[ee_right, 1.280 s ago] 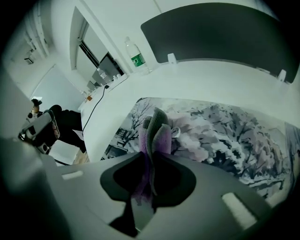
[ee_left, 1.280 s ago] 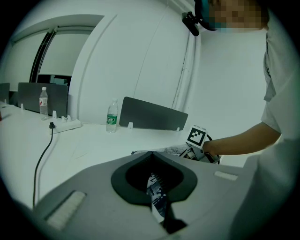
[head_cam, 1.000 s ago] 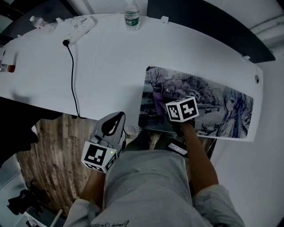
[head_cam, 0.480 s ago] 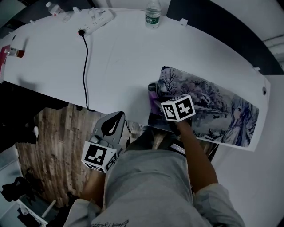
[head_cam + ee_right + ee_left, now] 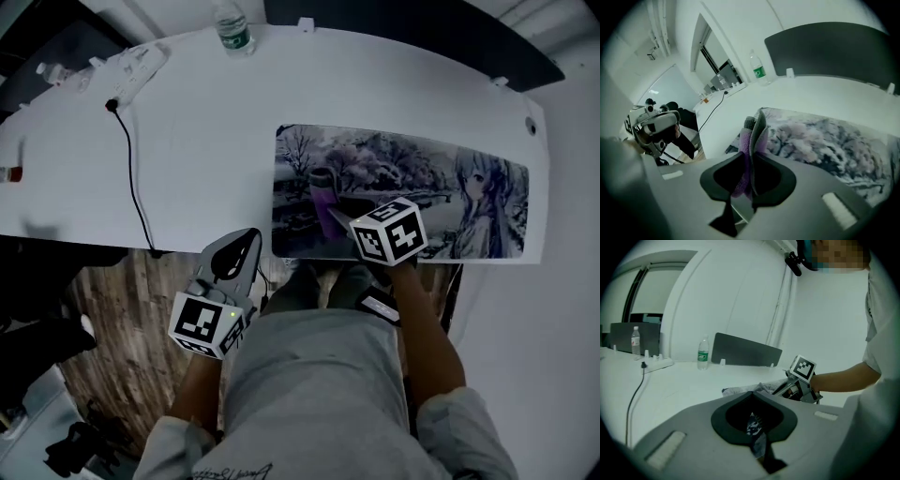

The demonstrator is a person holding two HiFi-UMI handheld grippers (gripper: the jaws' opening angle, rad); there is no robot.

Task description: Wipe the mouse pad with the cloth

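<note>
White desk [image 5: 206,141]; mouse pad [image 5: 422,178] lies flat on its near right part, long axis left to right along the desk's near edge, printed figure at the right end, snowy trees at the left. Part of the pad's near edge is hidden behind the marker cube of the right gripper [image 5: 349,217]. The right gripper's jaws are pinched tight on the cloth [image 5: 326,197], purple with a grey fold. The cloth is a narrow strip, with its long axis running from the jaws away toward the desk's far edge, over the left part of the pad. Whether its far tip presses on the pad I cannot tell. Left gripper [image 5: 249,238] hangs off the desk, below the near edge over wood floor, nose toward the desk. Its jaws are drawn together. A thin patterned sliver shows in the slot, too dim to name. Water bottle [image 5: 232,28] upright at the far edge. Power strip [image 5: 131,67] sits at the far left corner, partly washed out, and its black cable [image 5: 131,178] runs to the near edge.
</note>
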